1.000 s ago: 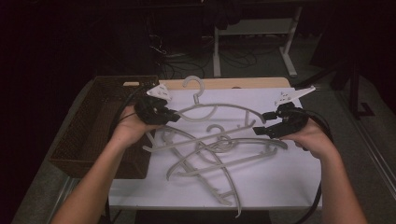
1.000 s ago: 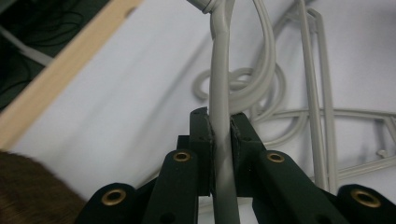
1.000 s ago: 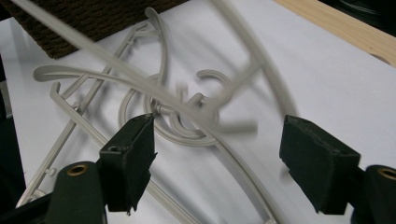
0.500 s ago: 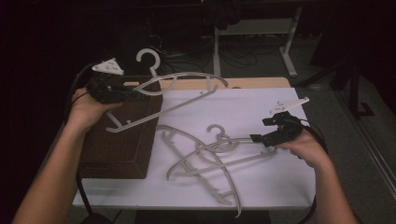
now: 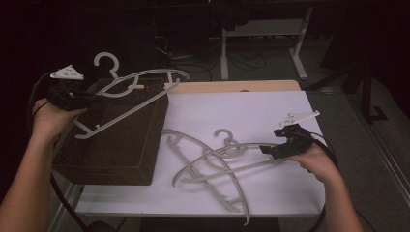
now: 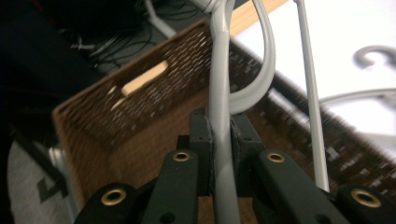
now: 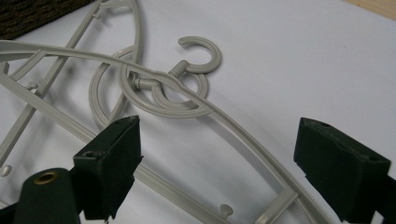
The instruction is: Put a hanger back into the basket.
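With three grey hangers in play, one hanger [image 5: 126, 96] sits in the left tool [image 5: 84, 98] at upper left of the high view, held above the brown wicker basket [image 5: 116, 145]. Left gripper view: jaws clamped tight on the hanger's arm [image 6: 219, 130], basket wall behind it. Hook [image 5: 105, 62] points up, bar slants down-left over the basket.

Other two hangers [image 5: 217, 164] lie crossed and tangled on the white bench [image 5: 232, 111], lower centre of the frame, just right of the basket. Their hooks [image 7: 198, 56] overlap near the middle.

Right tool [image 5: 278, 147] at right centre, at the end of the upper hanger of the pair. Its jaws have just been opening; right gripper view shows them spread wide, both pads off the plastic, hanger arm [image 7: 243, 135] running between them on the bench.

Count: three hangers, one basket, two tools.
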`<state>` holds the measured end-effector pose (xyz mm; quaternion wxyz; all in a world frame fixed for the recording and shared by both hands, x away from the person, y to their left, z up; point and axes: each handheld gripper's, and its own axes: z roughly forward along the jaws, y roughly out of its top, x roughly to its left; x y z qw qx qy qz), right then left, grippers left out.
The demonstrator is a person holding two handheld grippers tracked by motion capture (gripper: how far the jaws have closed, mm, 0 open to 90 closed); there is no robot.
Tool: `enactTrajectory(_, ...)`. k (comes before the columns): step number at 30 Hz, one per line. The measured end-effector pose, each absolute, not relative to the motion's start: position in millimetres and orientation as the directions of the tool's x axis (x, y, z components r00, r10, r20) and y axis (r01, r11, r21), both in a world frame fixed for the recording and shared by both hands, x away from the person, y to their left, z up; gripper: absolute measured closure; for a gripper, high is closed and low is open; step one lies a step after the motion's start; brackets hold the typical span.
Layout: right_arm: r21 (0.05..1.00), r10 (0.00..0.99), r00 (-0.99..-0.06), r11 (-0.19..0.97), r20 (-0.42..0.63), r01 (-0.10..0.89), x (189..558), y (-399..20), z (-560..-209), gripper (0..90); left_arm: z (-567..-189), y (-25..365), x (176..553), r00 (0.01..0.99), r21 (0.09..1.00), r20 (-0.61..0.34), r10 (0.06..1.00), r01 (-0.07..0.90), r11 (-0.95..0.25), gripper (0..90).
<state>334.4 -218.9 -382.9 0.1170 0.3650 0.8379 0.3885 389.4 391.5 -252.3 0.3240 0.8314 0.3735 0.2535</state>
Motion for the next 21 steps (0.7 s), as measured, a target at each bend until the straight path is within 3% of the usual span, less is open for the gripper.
enactTrajectory(10, 0.731, 0.703, -0.707, 0.44, 0.081, 0.521, 335, -217, -385, 14.2, -263, 442, 376, 0.49, 0.703, 0.211, 0.846, 0.526, -0.48, 82.0)
enactTrajectory(21, 0.728, 0.697, -0.714, 0.454, 0.07, 0.514, 336, -214, -386, 14.2, -297, 441, 389, 0.476, 0.638, 0.225, 0.85, 0.587, -0.498, 81.9)
